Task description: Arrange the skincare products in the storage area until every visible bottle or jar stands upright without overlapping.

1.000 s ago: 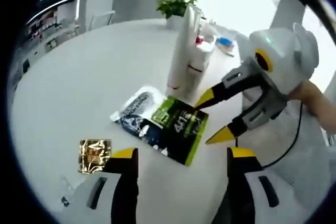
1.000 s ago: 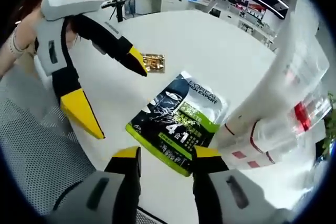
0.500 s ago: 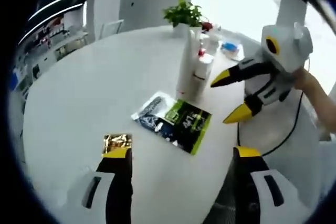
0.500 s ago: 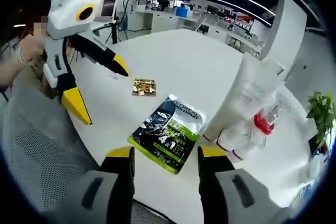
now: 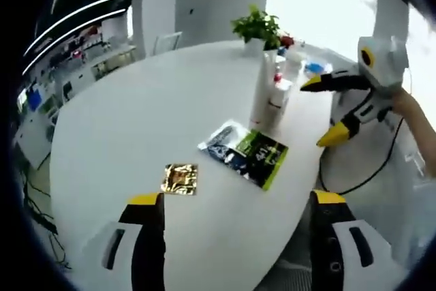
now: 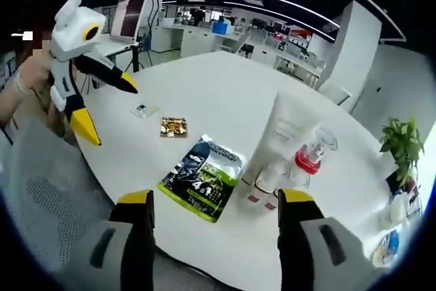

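Holding both the left gripper (image 5: 231, 202) and the right gripper (image 6: 214, 199) spread and empty, I am eyeing the white tube (image 6: 286, 134), standing just beside the flat green sachet (image 6: 204, 178). I am judging the tube light, soft and tippy, so mid-body seems the place to pinch it.

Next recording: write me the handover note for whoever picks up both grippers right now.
Left gripper: open, empty, held above the near table edge.
Right gripper: open, empty, also back from the products.
On the white table: a white tube standing upright, with a clear red-capped bottle close beside it; whether they touch is unclear. A green and black sachet lies flat in front of them, and a small gold packet lies flat farther off.
Done: tube and bottle appear upright.
Left: check they don't overlap, and decide whether the flat sachets need placing.
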A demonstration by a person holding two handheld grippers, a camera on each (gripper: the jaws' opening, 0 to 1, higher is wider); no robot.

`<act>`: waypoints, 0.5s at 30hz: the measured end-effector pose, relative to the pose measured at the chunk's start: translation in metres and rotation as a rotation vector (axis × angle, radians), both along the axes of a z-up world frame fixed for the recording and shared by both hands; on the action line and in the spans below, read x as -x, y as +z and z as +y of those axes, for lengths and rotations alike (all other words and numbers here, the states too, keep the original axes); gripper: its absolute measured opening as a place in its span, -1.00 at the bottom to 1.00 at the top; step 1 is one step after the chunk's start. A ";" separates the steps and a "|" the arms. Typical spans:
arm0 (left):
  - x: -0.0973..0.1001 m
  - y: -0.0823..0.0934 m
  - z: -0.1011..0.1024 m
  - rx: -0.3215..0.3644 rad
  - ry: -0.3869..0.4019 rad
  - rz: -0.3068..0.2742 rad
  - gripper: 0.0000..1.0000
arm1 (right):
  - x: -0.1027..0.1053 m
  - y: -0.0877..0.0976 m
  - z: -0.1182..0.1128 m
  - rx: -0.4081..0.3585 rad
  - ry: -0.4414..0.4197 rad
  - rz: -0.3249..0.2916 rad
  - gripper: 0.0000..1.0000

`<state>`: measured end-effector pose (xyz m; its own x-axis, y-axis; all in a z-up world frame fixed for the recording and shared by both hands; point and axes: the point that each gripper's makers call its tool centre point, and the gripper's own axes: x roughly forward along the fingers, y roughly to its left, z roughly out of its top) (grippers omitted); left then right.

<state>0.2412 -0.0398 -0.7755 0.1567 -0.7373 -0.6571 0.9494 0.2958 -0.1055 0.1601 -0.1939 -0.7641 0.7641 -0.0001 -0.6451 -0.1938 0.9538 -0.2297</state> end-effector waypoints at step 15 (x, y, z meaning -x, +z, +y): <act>-0.018 0.010 0.037 0.006 0.092 -0.007 0.83 | -0.006 0.018 -0.013 0.021 -0.057 -0.057 0.70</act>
<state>0.2591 -0.0023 -0.7651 0.2289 -0.7235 -0.6512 0.9190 0.3813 -0.1006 0.1662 -0.2068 -0.7466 0.7981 -0.0572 -0.5998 -0.1256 0.9578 -0.2585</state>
